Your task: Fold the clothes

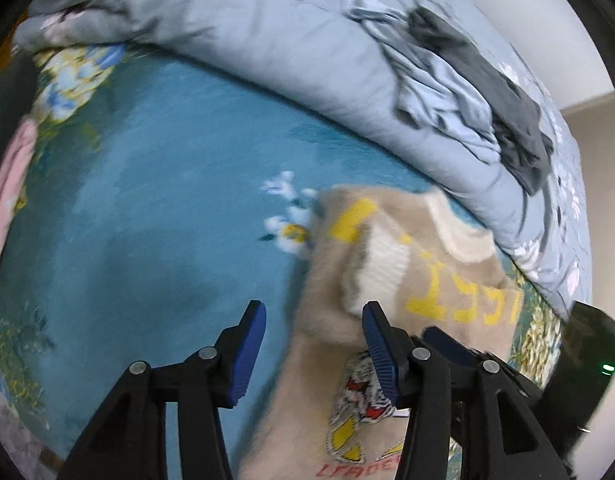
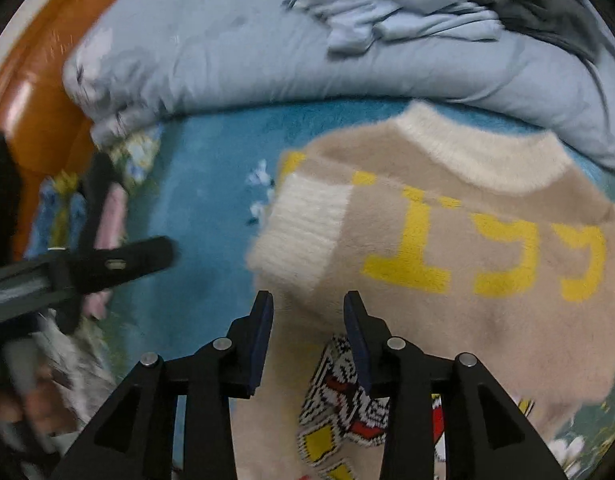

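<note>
Both the left hand-held gripper [image 1: 313,322] and the right hand-held gripper [image 2: 308,310] are apart, empty, above the beige sweater [image 2: 487,300]; cream cuff [image 2: 307,224] lies just ahead.

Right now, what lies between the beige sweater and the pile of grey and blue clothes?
A rolled light-blue floral duvet lies between the beige sweater and the clothes pile, in both wrist views.

A beige fuzzy sweater [image 2: 459,248] with yellow lettering, a cream collar and a cartoon patch is spread on the blue blanket; one sleeve, ending in a white ribbed cuff [image 2: 303,224], is folded across its chest
</note>
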